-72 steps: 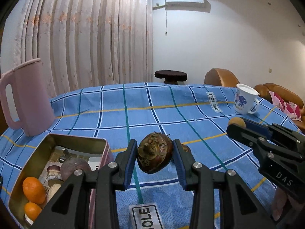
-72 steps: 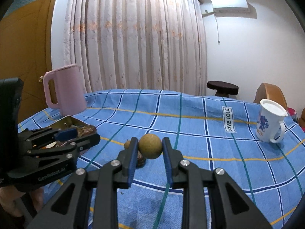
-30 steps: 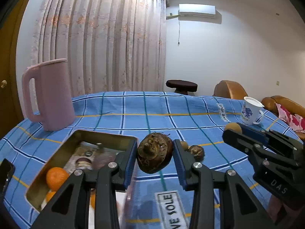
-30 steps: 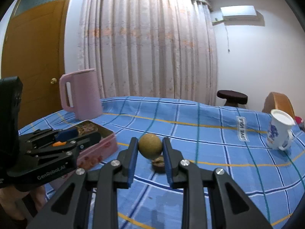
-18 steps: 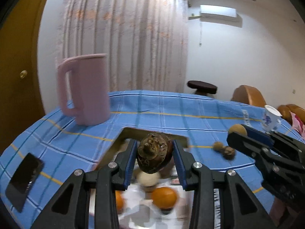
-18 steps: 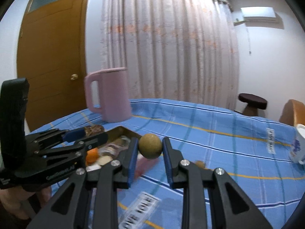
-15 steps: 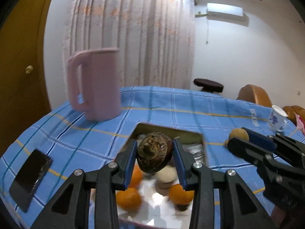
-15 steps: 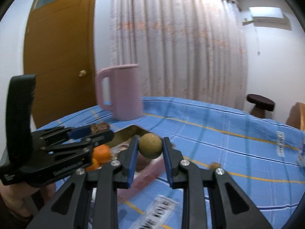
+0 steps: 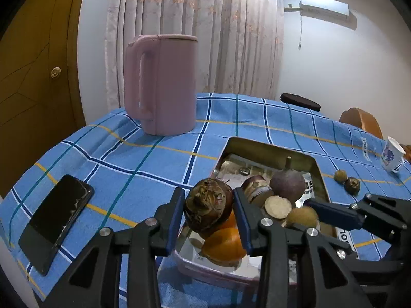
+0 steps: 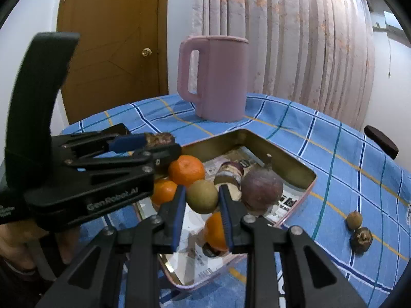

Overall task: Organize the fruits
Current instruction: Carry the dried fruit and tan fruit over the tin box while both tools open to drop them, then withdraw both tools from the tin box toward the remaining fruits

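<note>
My left gripper (image 9: 208, 197) has a dark wrinkled fruit (image 9: 205, 210) between its pads, over the near left corner of the open metal tin (image 9: 269, 146). Its jaws are opening, and the pads still touch the fruit. My right gripper (image 10: 201, 195) is shut on a round tan fruit (image 10: 202, 201), also above the tin (image 10: 277, 141). Inside lie oranges (image 10: 186, 170), a purple fruit (image 10: 262, 190) and cut pieces. Two small brown fruits (image 10: 354, 220) rest on the cloth to the tin's right.
A tall pink jug (image 9: 164, 84) stands behind the tin. A black phone (image 9: 56, 218) lies near the table's left edge. A white patterned cup (image 9: 391, 154) sits at the far right. A blue checked cloth (image 9: 154, 159) covers the table.
Both grippers have swung left from the open cloth to above the tin and sunk a little, each still carrying its fruit. The two small fruits now lie off to the right.
</note>
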A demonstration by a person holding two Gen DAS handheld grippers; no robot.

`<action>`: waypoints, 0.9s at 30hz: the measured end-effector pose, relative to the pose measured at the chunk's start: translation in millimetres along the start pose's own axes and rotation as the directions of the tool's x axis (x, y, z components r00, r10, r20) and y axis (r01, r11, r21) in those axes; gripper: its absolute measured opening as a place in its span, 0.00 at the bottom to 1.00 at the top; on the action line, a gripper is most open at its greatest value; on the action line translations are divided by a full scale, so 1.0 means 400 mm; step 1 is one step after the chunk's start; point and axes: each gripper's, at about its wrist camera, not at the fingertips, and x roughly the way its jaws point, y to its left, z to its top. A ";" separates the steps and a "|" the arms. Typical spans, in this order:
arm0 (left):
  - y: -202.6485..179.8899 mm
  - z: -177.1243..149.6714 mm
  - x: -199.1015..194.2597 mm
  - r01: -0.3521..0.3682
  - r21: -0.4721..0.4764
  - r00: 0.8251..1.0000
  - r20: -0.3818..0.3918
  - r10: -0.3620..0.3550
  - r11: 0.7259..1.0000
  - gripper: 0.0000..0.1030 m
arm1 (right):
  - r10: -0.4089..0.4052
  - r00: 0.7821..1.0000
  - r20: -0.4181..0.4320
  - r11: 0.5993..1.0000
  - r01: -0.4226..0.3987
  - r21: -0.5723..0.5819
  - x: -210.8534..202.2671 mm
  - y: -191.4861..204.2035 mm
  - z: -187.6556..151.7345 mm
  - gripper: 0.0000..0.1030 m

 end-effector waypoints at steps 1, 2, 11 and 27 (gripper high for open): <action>0.000 0.000 -0.004 -0.004 -0.006 1.000 0.002 0.004 1.000 0.46 | 0.006 1.000 0.004 1.000 -0.006 0.002 -0.005 0.001 -0.001 0.36; -0.001 0.002 -0.010 -0.007 -0.011 1.000 0.010 0.007 1.000 0.53 | -0.008 1.000 0.011 1.000 0.008 -0.001 -0.011 0.001 -0.002 0.47; -0.086 0.036 -0.054 0.055 0.017 0.996 0.069 -0.056 0.998 0.68 | -0.185 0.981 0.057 0.980 0.180 0.081 -0.135 -0.154 -0.020 0.61; -0.365 0.064 0.011 0.183 0.212 0.983 -0.019 -0.184 0.960 0.68 | -0.263 0.919 -0.293 0.885 0.351 0.307 -0.043 -0.476 -0.115 0.47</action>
